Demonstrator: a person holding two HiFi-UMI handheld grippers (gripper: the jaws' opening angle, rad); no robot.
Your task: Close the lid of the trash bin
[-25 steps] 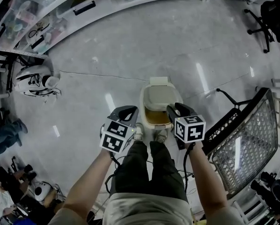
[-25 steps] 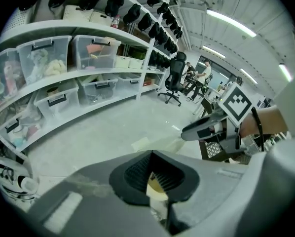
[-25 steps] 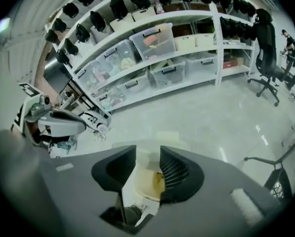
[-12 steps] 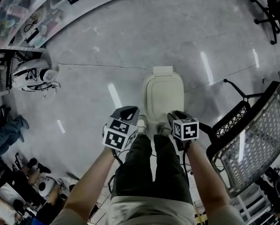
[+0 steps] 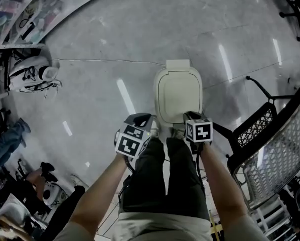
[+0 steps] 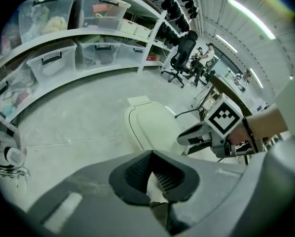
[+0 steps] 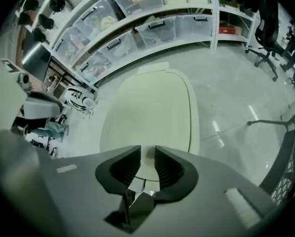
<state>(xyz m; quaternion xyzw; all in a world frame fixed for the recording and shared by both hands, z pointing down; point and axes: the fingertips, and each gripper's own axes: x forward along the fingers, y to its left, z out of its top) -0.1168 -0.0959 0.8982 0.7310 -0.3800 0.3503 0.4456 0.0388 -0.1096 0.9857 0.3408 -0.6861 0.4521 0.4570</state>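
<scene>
The cream trash bin stands on the floor just ahead of my feet, its lid lying flat and closed. In the left gripper view the lid lies ahead and to the right. My left gripper hangs left of the bin's near edge, and its fingertips meet with nothing between them. My right gripper hovers over the lid's near rim. Its jaws are closing, a narrow gap still shows between them, and nothing is gripped.
A black wire cart stands close on the right, with an office chair farther back. Shelves of clear storage boxes line the far wall. A white device and a thin cable lie on the floor at left.
The lid stood open a second ago, showing the bin's inside, and now lies shut. Both grippers have sunk and drawn back toward the bin's near edge.
</scene>
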